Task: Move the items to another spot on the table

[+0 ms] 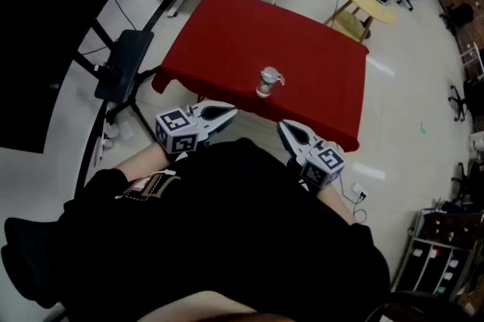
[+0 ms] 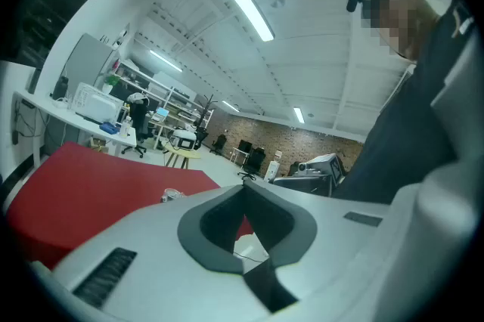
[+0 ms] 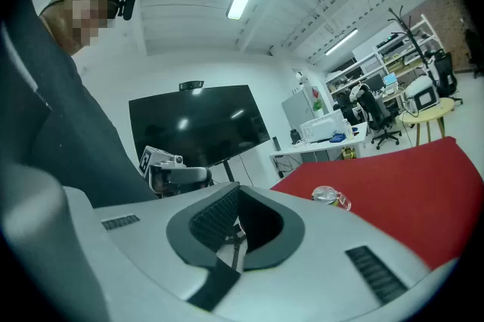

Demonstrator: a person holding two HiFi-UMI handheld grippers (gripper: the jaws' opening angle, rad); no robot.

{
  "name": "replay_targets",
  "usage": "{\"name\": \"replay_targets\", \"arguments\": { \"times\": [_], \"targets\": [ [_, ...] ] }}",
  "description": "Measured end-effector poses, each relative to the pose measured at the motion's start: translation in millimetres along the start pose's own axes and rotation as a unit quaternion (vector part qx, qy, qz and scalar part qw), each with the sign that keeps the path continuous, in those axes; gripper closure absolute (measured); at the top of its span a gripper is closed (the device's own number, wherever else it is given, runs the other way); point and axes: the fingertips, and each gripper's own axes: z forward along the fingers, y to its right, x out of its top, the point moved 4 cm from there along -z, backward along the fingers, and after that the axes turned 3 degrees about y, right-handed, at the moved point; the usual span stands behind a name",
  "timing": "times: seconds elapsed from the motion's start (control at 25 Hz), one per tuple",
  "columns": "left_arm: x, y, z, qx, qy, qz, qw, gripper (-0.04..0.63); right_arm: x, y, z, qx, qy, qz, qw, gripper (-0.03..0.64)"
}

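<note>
Short of the red-covered worktop [image 1: 227, 33], the left hand-held gripper [image 1: 229, 112] and right hand-held gripper [image 1: 283, 126] are hovering clenched and empty. The small clear lidded cup [image 1: 268, 81] is standing by that worktop's near edge. The reach seems unstarted, and it is calling for opened jaws first.

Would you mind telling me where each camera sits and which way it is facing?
Head view: on the person's head, facing steeply down at the red table and clear cup; dark torso, left gripper and right gripper show.
Left gripper view: on the left gripper, looking along its shut jaws across the table; torso at right.
Right gripper view: on the right gripper, along its shut jaws toward the table; torso at left.
Shared: all three show the cup.
</note>
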Motion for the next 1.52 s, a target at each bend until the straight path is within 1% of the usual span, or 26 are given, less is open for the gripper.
{"name": "replay_targets", "arguments": {
  "times": [0.24,0.36,0.56,0.72,0.76,0.8,0.84,0.96,1.04,1.08,1.12,1.16,1.28,1.52],
  "targets": [
    [-4,-28,14,0.028,0.002,0.0,0.9996,0.603,7,11,11,0.0,-0.003,-0.001,1.0,0.627],
    [-15,-44,26,0.039,-0.009,0.006,0.9992,0.604,3,20,16,-0.004,-0.012,-0.001,1.0,0.627],
    [-43,-83,49,0.066,-0.047,0.021,0.9965,0.603,-3,38,25,-0.012,-0.014,-0.001,1.0,0.627],
    [-80,-122,76,0.084,-0.099,0.062,0.9897,0.603,-12,52,27,-0.022,-0.014,0.015,1.0,0.627],
    [-90,-132,84,0.086,-0.109,0.067,0.9881,0.602,-16,54,28,-0.024,-0.018,0.021,0.999,0.627],
    [-99,-141,92,0.087,-0.119,0.066,0.9868,0.563,-20,56,28,-0.025,-0.026,0.028,0.999,0.627],
    [-108,-150,100,0.089,-0.13,0.066,0.9853,0.502,-24,57,29,-0.027,-0.034,0.034,0.998,0.627],
    [-138,-181,122,0.105,-0.168,0.063,0.9783,0.398,-33,62,31,-0.035,-0.052,0.042,0.997,0.627],
    [-154,-202,137,0.12,-0.187,0.062,0.9729,0.32,-33,67,32,-0.04,-0.05,0.038,0.997,0.627],
    [-159,-211,146,0.128,-0.194,0.064,0.9705,0.27,-30,69,33,-0.041,-0.044,0.035,0.998,0.627],
    [-163,-219,155,0.136,-0.198,0.063,0.9688,0.243,-28,72,33,-0.041,-0.043,0.034,0.998,0.627],
    [-165,-225,165,0.141,-0.199,0.061,0.968,0.224,-27,74,31,-0.043,-0.049,0.035,0.997,0.627],
    [-166,-232,195,0.141,-0.196,0.064,0.9682,0.21,-28,80,22,-0.055,-0.064,0.046,0.995,0.627],
    [-168,-244,237,0.164,-0.197,0.105,0.9608,0.213,-16,101,-4,-0.067,-0.047,0.044,0.996,0.627]
  ]
}}
